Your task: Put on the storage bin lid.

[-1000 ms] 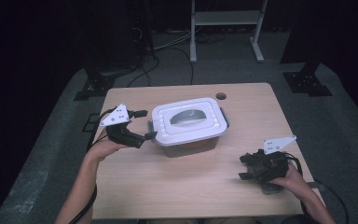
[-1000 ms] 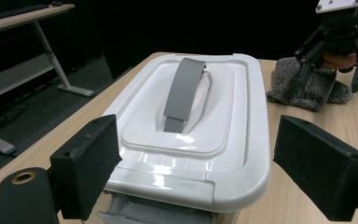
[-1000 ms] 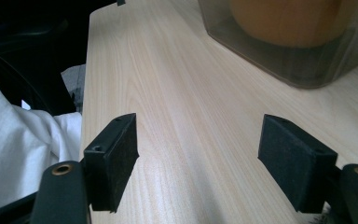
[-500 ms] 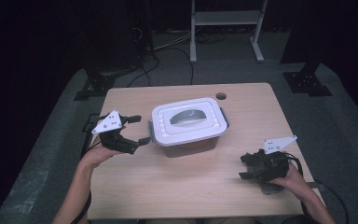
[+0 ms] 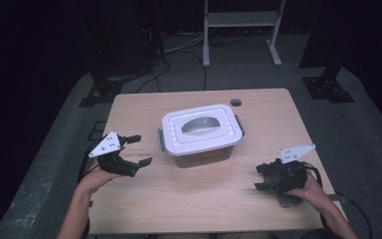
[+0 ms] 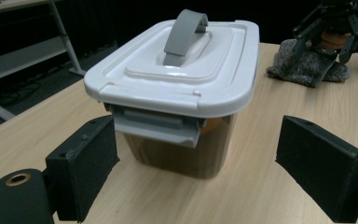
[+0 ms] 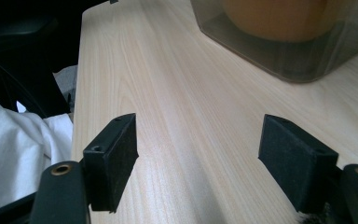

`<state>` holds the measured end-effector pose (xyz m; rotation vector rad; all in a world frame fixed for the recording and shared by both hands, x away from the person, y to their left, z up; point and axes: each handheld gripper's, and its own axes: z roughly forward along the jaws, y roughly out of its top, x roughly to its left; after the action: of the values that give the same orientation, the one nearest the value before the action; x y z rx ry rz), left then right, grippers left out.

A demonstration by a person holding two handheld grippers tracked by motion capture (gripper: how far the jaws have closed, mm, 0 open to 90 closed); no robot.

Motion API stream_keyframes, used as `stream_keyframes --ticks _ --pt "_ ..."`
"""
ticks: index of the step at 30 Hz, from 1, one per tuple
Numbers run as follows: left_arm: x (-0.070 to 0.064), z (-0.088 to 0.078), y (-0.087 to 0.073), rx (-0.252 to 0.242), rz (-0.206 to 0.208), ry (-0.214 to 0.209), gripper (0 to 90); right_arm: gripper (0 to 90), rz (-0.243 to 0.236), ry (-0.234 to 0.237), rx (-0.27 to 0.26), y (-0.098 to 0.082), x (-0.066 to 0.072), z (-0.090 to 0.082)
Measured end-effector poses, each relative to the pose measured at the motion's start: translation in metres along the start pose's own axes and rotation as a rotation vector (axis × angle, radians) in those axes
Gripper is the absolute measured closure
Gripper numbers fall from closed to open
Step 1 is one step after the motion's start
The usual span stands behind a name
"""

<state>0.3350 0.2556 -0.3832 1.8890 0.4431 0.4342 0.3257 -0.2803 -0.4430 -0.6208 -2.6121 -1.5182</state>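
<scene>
While the wooden table point(image 5: 219, 199) bears the lidded plastic container point(image 5: 200, 130) at its middle, latches shut, nothing has been opened yet. Wide, empty jaws are shown by the left gripper point(image 5: 138, 148) beside it and the right gripper point(image 5: 260, 177).
</scene>
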Motion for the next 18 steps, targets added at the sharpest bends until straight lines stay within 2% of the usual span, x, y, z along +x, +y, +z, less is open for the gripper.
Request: stream_keyframes --ticks 7,18 --pt "-0.011 -0.004 -0.012 0.02 -0.001 0.003 10.5 27.0 -0.007 0.001 -0.004 0.003 0.0 0.0" --pt "-0.021 -0.002 -0.03 0.02 -0.024 -0.008 10.3 26.9 -0.001 -0.016 -0.006 0.001 0.003 -0.004"
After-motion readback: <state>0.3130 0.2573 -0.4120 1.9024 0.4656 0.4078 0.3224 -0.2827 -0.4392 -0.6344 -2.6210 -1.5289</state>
